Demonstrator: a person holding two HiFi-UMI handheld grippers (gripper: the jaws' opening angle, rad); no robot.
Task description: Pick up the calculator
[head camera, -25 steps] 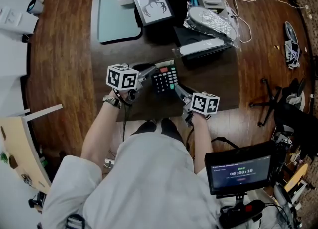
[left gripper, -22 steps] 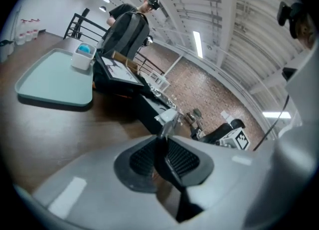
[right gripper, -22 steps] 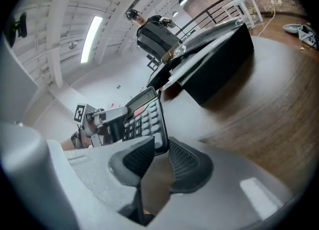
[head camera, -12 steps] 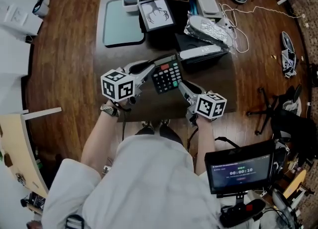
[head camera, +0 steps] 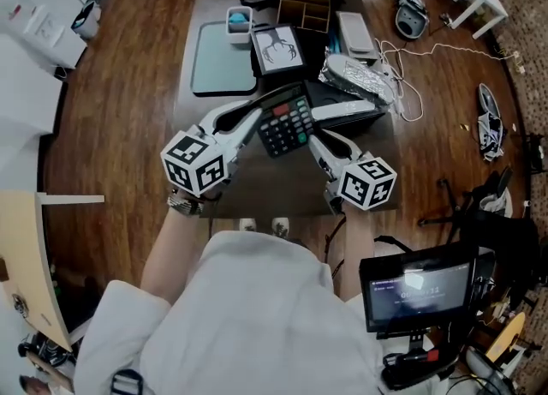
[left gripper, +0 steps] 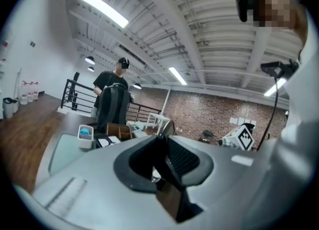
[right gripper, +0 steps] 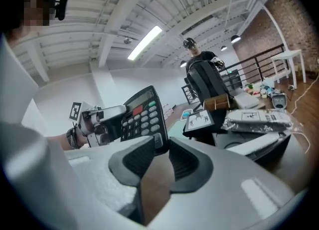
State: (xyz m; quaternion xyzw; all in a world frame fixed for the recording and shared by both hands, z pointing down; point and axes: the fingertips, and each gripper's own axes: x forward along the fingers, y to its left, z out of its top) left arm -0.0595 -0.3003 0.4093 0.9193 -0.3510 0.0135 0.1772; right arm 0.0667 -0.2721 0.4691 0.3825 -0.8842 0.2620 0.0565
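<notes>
Two hand-held grippers carry a black calculator [head camera: 285, 124] clear of the dark table [head camera: 272, 181], its keys facing up toward the head camera. The left gripper [head camera: 257, 119] is clamped on the calculator's left edge, which its own view shows edge-on as a dark slab pinched between the ribbed pads. The right gripper [head camera: 313, 140] bites the calculator's near right corner; its own view shows that corner wedged between the jaws, the display end tipped up and away. On the table beyond the calculator lie a pale teal mat [head camera: 223, 61], a framed antler drawing [head camera: 278, 49], a white cup [head camera: 240, 19] with something blue in it, and a wooden box [head camera: 305, 9] split into compartments. Beyond the calculator and to its right rests a foil-wrapped bundle [head camera: 360, 72], with a white cable [head camera: 409, 85] looping from beside it out over the wood floor [head camera: 120, 128]. Nearer than the calculator and to its right, a small screen [head camera: 416, 289] glows on a stand. In both gripper views a person in black [left gripper: 112, 88] stands far behind the calculator, past the table's far end, in front of a railing [left gripper: 75, 99] and a brick wall [left gripper: 214, 114].
</notes>
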